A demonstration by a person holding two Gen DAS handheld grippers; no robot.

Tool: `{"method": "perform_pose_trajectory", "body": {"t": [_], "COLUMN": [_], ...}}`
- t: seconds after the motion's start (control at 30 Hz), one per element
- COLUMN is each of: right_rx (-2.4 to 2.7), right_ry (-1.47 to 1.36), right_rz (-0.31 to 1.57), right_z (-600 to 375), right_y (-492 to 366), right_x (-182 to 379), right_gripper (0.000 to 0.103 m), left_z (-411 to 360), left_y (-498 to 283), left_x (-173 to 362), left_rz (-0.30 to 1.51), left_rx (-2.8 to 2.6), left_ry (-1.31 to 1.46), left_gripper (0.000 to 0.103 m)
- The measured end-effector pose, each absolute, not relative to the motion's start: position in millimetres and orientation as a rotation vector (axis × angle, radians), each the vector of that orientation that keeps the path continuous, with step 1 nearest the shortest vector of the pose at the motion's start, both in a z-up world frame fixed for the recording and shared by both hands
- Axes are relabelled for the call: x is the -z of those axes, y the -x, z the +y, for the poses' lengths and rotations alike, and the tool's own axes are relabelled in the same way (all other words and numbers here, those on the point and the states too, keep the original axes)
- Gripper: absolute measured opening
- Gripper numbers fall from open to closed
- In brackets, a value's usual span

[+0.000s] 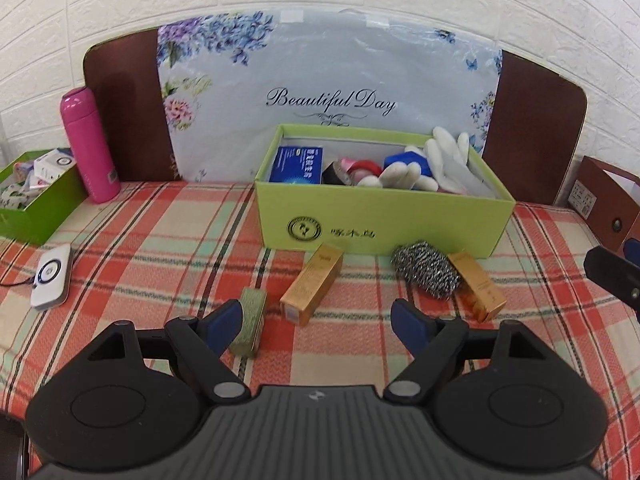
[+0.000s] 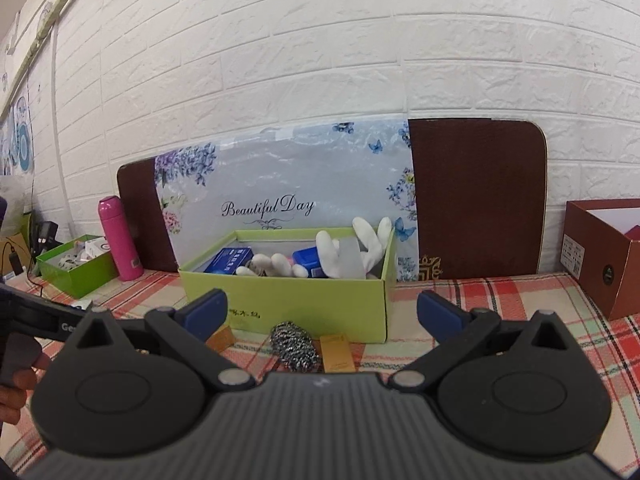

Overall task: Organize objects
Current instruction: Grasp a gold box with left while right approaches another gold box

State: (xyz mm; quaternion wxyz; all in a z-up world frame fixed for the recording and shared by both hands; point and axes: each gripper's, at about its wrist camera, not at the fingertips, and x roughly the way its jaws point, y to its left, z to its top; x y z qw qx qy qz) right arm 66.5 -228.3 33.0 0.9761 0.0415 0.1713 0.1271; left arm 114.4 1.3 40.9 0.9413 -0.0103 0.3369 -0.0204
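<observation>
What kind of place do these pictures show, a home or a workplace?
Probably a home room. A plaid cloth covers the surface, a white brick-pattern wall stands behind it, and household things such as a pink bottle and a green box holding white gloves sit there.

The left tongs [image 1: 318, 326] stand wide apart with nothing between them above the plaid-covered counter [image 1: 160, 248]. A green tape roll [image 1: 251, 322] lies just beside the left finger. Ahead lie a gold box [image 1: 312, 285], a steel scourer [image 1: 426, 269] and a second gold box [image 1: 478, 286] touching it, before a lime-green box [image 1: 380, 224] holding white gloves [image 1: 448, 160]. A pink bottle [image 1: 89, 144] stands far left.
</observation>
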Motion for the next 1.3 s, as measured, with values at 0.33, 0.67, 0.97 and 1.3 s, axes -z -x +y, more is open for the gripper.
{"method": "perform_pose_trajectory", "body": {"t": [0.33, 0.67, 0.97, 1.3], "right_rx": [-0.264, -0.278, -0.308, -0.264], "right_ry": [-0.103, -0.083, -0.065, -0.029], "right_rz": [0.394, 0.466, 0.525, 0.569], "right_z": [-221.3, -208.1, -199.0, -208.5], "right_y": [-50.7, -45.8, -41.5, -67.2], "right_x": [-20.8, -0.1, 19.3, 42.1], "right_gripper": [0.103, 0.103, 0.103, 0.085], "left_z": [6.9, 19.8, 15.9, 8.2], "left_y": [-99.3, -104.8, -161.7, -212.3], "left_x": [-32.1, -0.2, 15.6, 32.3], "left_rz": [0.709, 0.712, 0.624, 0.786], "left_rx": [0.018, 0.025, 0.076, 0.162], "left_ry": [0.014, 0.039, 0.036, 0.043], "left_gripper": [0.084, 0.084, 0.084, 0.027]}}
